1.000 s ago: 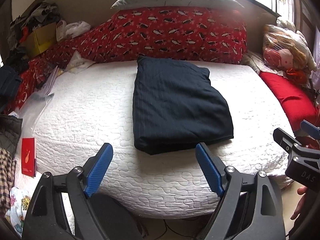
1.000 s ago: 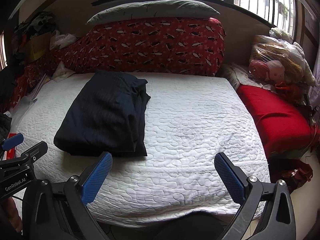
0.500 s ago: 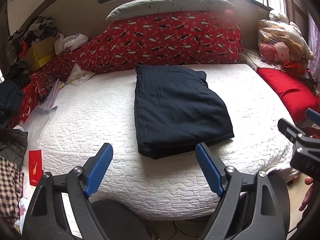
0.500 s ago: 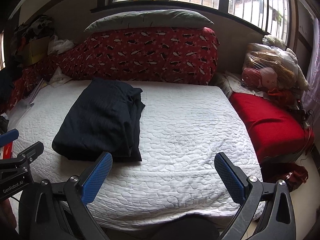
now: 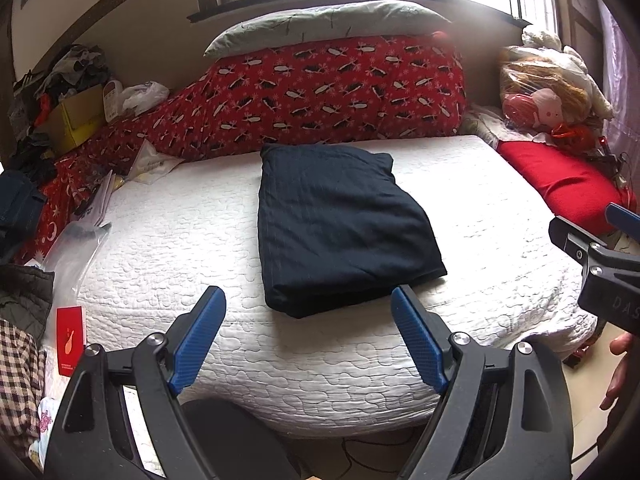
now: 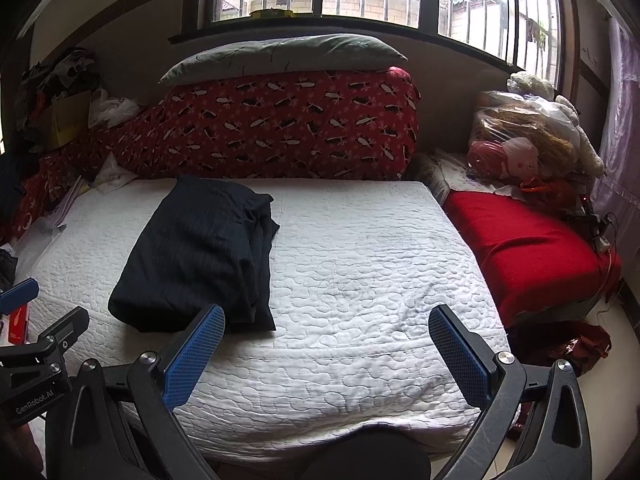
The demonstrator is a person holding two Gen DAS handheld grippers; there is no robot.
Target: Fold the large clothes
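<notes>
The dark navy garment point(image 5: 340, 232) lies folded into a compact rectangle on the white quilted bed point(image 5: 168, 248), left of the middle as the right wrist camera sees it, with its near edge close to the bed's front edge and its far end just short of the red patterned bolster point(image 5: 320, 88). Both tongs hang clear of it: the left tongs point(image 5: 308, 334) are spread wide with nothing between the blue pads, and the right tongs point(image 6: 326, 354) are likewise spread and empty, off to the garment's right. The fold looks essentially finished, so the step in hand seems to be backing away without disturbing it. To do that well, keep both pairs of tongs above the cloth and draw them off toward the front, never dragging a pad across the top layer. From the right view the layers along the right edge look bunched and uneven; if tidying is wanted, a light press there would serve better than a re-grip.
</notes>
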